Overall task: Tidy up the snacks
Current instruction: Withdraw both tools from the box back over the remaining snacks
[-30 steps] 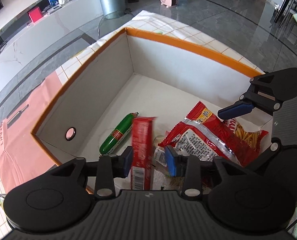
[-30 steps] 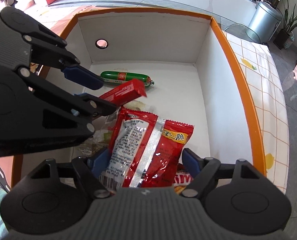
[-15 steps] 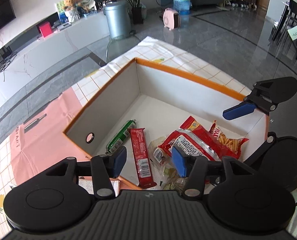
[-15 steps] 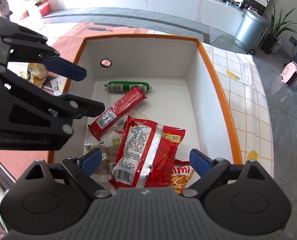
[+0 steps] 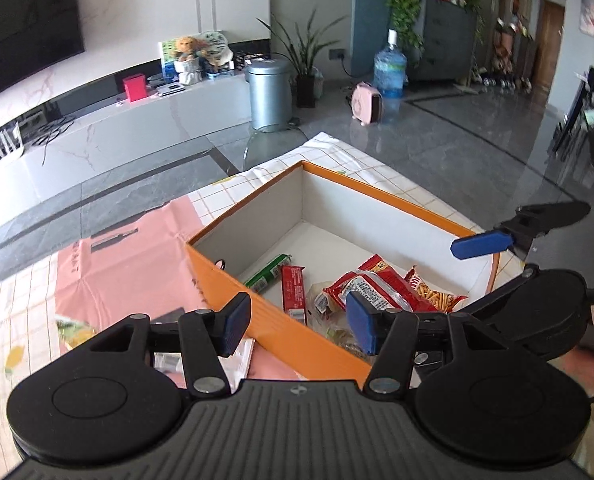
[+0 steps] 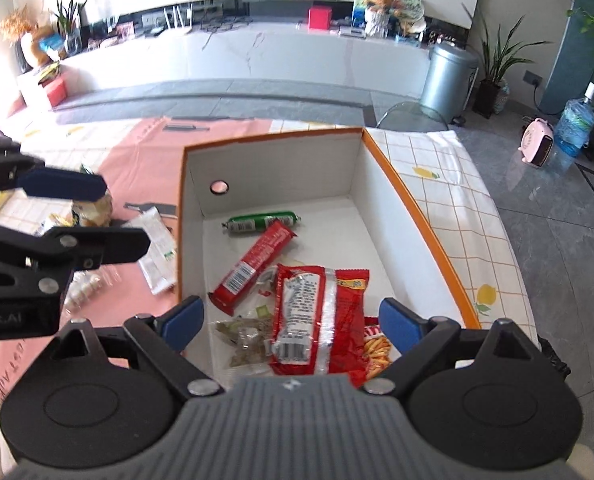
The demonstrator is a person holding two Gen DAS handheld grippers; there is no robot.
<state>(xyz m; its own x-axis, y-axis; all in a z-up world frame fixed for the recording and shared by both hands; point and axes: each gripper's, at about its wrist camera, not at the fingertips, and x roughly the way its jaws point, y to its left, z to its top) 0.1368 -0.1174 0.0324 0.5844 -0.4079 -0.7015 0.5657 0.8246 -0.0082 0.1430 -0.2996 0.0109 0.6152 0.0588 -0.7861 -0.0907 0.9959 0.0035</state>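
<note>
An orange-rimmed white box [image 6: 417,216] [image 5: 381,196] holds a green sausage [image 6: 263,221] [image 5: 267,274], a red snack bar [image 6: 253,266] [image 5: 293,294], a large red packet [image 6: 319,320] [image 5: 377,288], a clear packet [image 6: 243,340] and a fries packet [image 6: 377,350] [image 5: 433,294]. My left gripper [image 5: 299,326] is open and empty above the box's near wall. My right gripper [image 6: 293,320] is open and empty, raised over the packets. Each gripper shows in the other's view, the left [image 6: 97,216] and the right [image 5: 481,244].
Loose snack packets lie on the pink mat [image 6: 137,160] left of the box: a white packet [image 6: 157,248], a clear one [image 6: 85,284] and a bread bag [image 6: 93,210]. Checked tablecloth [image 6: 457,184] lies to the right. A packet [image 5: 73,330] lies left of my left gripper.
Both grippers have let go and risen away from the box. The red bar dropped from my left gripper beside the sausage. The red packet lies loose in the box.
</note>
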